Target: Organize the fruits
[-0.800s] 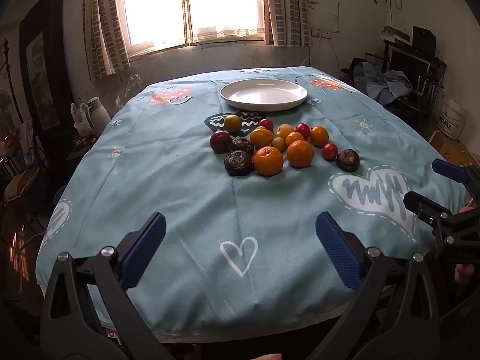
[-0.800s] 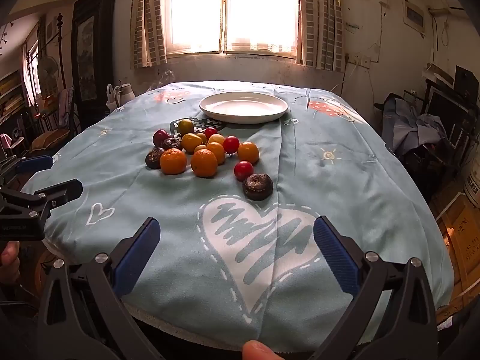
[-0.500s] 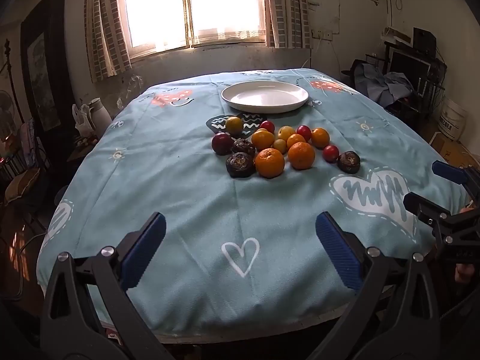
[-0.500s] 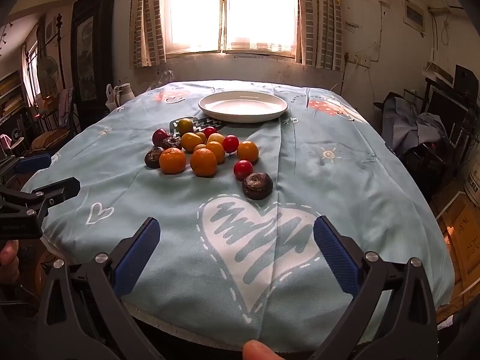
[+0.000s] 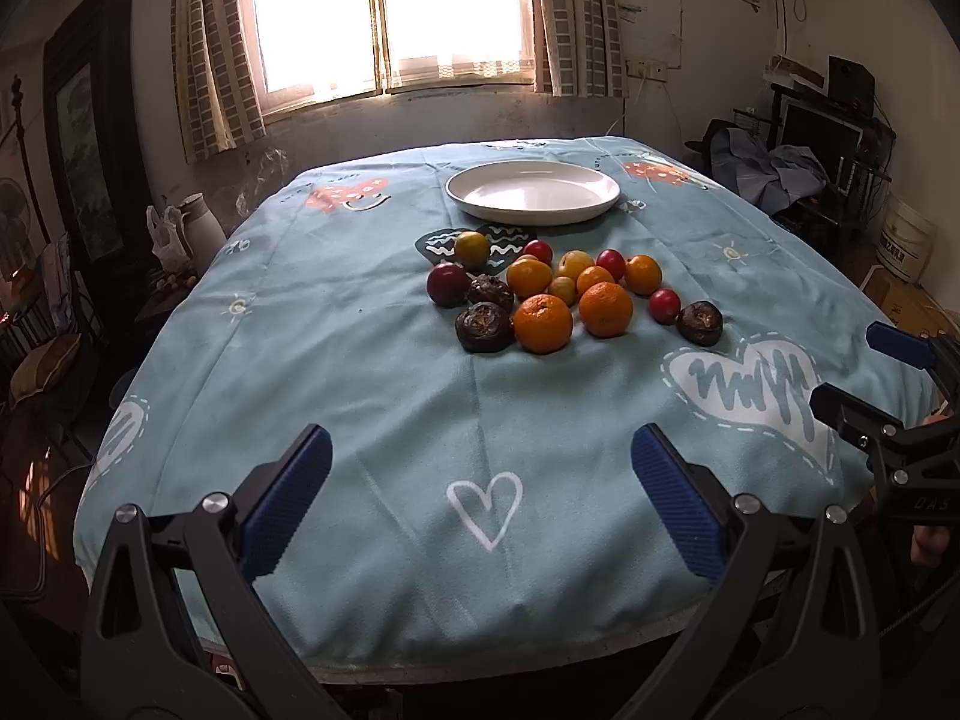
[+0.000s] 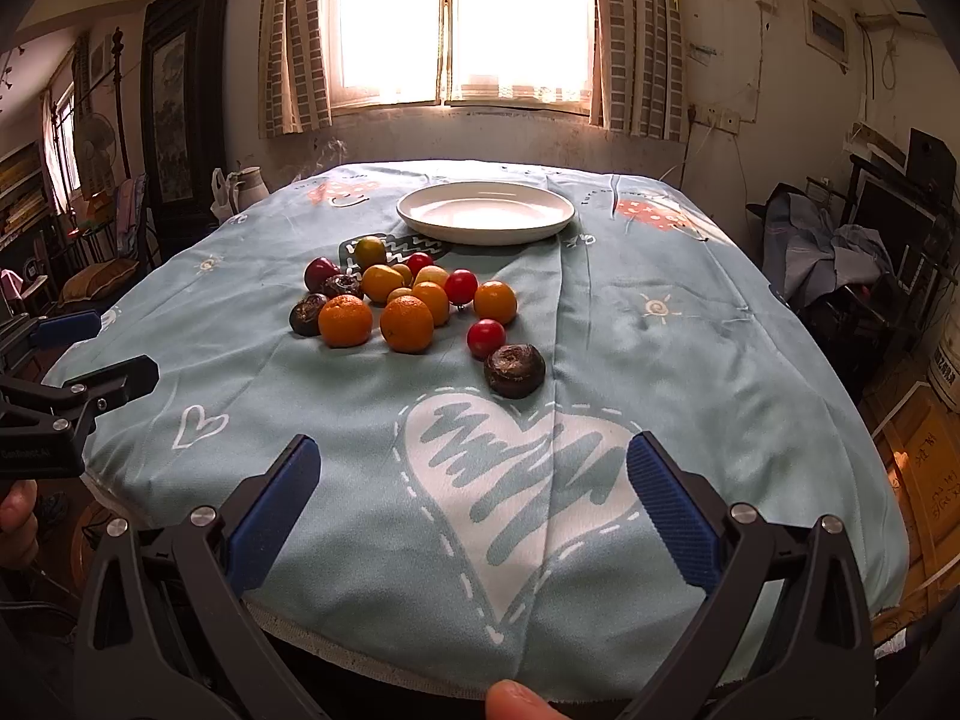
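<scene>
Left gripper (image 5: pixel 480 480): black frame, ribbed blue pads (image 5: pixel 288 498), spread wide, nothing between, at near edge of table. Right gripper (image 6: pixel 468 492): same build, pads (image 6: pixel 672 510) spread wide, empty, over big white scribbled heart (image 6: pixel 522 480).

Cloth (image 5: pixel 360 360): soft teal weave, creased, printed hearts and suns, draped over rounded table.

Fruits in loose cluster mid-table, at 12 o'clock from left gripper, 11 o'clock from right. Two large oranges (image 5: pixel 543 324), pebbled skin, at near side. Smaller oranges (image 5: pixel 642 274) and smooth yellow rounds (image 5: pixel 471 247) behind. Glossy red small ones (image 5: pixel 664 305). Three dark wrinkled fruits: two at cluster's 8 o'clock (image 5: pixel 483 327), one apart at 4 o'clock (image 6: pixel 515 369), just beside a red one.

Plate (image 5: pixel 594 204): white, glossy, shallow, round, bare, at 12 o'clock beyond cluster, close but not touching.

Against earlier frames: fruit layout and plate unchanged; both grippers equally wide; left view shifted slightly, table sits a touch lower in frame.
</scene>
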